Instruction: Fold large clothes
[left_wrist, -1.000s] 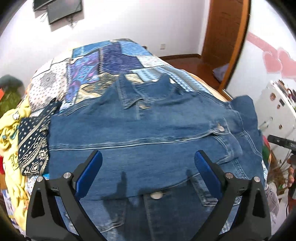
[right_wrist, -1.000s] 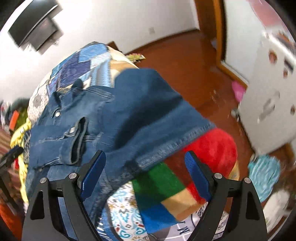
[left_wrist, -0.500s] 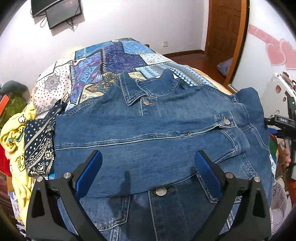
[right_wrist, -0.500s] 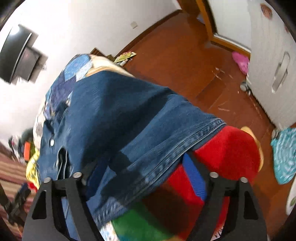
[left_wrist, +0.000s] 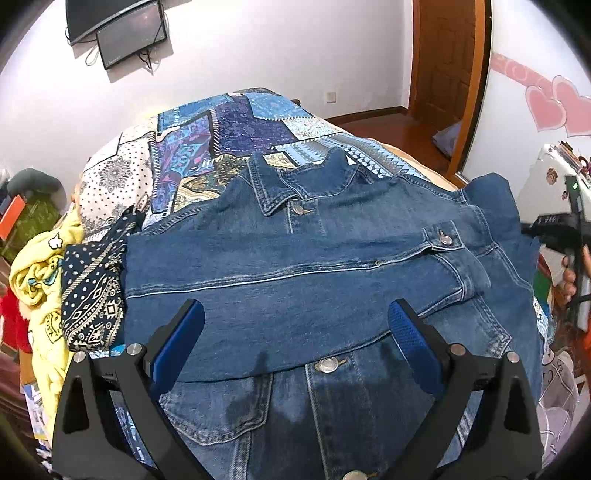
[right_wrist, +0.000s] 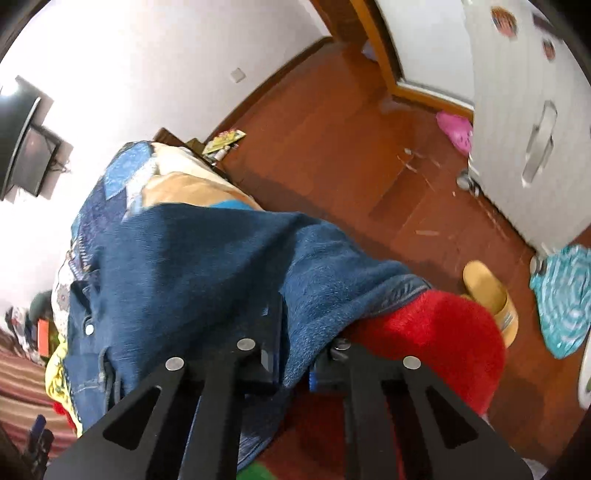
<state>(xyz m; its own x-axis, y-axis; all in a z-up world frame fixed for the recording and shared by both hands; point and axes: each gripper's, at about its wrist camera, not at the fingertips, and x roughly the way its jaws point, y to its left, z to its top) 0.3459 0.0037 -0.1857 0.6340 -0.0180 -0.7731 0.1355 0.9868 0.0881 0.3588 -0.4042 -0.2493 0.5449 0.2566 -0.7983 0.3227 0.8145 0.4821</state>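
Note:
A blue denim jacket (left_wrist: 332, 266) lies front-up on the patchwork bedspread (left_wrist: 229, 133), collar to the far side, one sleeve folded across the chest. My left gripper (left_wrist: 295, 325) is open and empty, hovering over the jacket's lower front. In the right wrist view my right gripper (right_wrist: 295, 354) is shut on the jacket's other sleeve (right_wrist: 229, 273), which hangs over the bed's right edge. The right gripper also shows at the left wrist view's right edge (left_wrist: 565, 229).
A pile of yellow and navy patterned clothes (left_wrist: 66, 280) lies left of the jacket. A red plush blanket (right_wrist: 436, 339) sits under the sleeve. On the wooden floor (right_wrist: 332, 140) lie a slipper (right_wrist: 491, 295) and a teal cloth (right_wrist: 565, 291). A white cabinet (right_wrist: 535, 110) stands right.
My right gripper has come down onto the hanging sleeve and closed on it. My left gripper has drawn back and risen slightly, staying open.

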